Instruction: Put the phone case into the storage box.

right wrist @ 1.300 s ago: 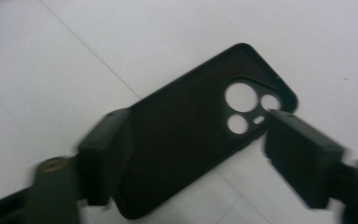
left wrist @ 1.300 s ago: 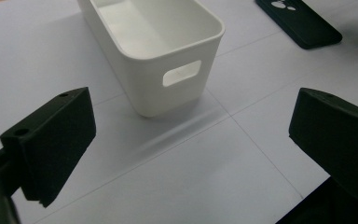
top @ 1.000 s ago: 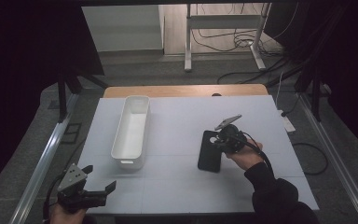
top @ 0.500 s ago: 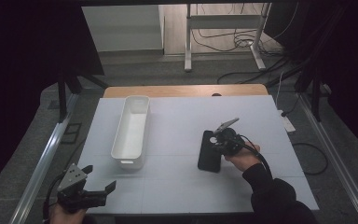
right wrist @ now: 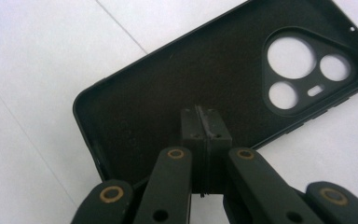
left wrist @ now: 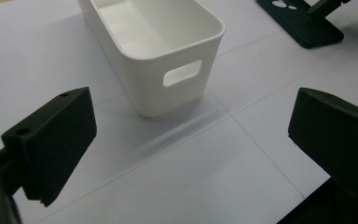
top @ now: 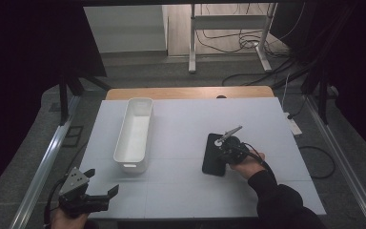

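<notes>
White table (top: 181, 191): white bin (top: 134, 133), black phone case (top: 214, 155).

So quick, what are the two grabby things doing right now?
Left gripper: jaws wide open, holding nothing, facing the white bin.
Right gripper: jaws shut together, nothing between them, tips over the black phone case.

Lab — dark curtains (top: 24, 62), floor cables (top: 248, 43)

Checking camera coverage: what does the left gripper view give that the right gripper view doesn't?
Left gripper view alone: the white bin with its handle slot, framed by the left gripper with jaws wide apart and nothing between them. Right gripper view alone: the right gripper with jaws shut together over the open inside of the black phone case, plus its three round camera cutouts close up. Both: the phone case and the white table.
</notes>
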Action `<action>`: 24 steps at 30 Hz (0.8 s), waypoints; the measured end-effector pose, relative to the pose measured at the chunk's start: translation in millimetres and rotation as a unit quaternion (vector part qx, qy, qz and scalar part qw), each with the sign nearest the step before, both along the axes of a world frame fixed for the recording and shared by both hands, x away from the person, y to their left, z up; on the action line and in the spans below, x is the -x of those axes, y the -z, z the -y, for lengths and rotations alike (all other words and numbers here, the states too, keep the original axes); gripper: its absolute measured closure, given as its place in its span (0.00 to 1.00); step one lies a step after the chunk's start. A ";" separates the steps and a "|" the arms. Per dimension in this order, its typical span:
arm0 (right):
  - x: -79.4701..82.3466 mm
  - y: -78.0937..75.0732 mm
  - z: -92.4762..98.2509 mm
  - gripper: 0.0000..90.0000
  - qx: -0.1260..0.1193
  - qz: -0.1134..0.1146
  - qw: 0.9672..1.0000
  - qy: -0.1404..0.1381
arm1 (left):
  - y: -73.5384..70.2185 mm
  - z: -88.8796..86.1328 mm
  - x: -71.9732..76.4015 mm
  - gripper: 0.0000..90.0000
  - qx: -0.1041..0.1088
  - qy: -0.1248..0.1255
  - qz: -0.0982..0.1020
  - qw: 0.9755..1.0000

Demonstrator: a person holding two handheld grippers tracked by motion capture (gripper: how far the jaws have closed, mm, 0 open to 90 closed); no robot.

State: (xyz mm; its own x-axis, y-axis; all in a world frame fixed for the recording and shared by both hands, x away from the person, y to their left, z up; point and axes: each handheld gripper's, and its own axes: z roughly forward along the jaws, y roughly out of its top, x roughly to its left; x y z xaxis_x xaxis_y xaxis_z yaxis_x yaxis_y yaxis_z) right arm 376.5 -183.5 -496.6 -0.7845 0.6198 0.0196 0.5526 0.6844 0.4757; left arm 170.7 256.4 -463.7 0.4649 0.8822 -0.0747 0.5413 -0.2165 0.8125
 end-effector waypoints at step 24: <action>3.4 0.9 18.5 1.00 0.005 -0.016 1.000 0.010 | 0.0 -0.7 0.0 0.02 0.004 -0.002 0.002 1.000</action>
